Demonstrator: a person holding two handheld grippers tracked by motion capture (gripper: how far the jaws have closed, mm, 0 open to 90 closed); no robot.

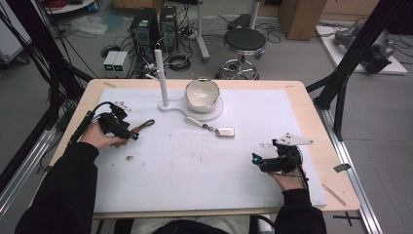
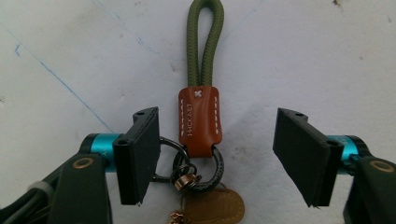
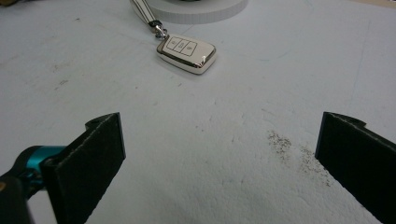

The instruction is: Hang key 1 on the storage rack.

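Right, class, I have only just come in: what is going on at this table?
A person sits at a white-topped table with a gripper in each hand. The left gripper is down around a keyring with a green cord loop and brown leather tab; its jaws straddle the tab and metal rings but the pads do not press it yet. The right gripper rests open, with nothing between its jaws. Ahead of it lies a car key fob on a strap. A white bowl and a post stand wait at the far side.

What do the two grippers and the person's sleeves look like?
Both sleeves are black. The left gripper and the right gripper have flat black jaws on turquoise metal parts. A black cable trails from the left; a grey three-cornered plate tops the right.
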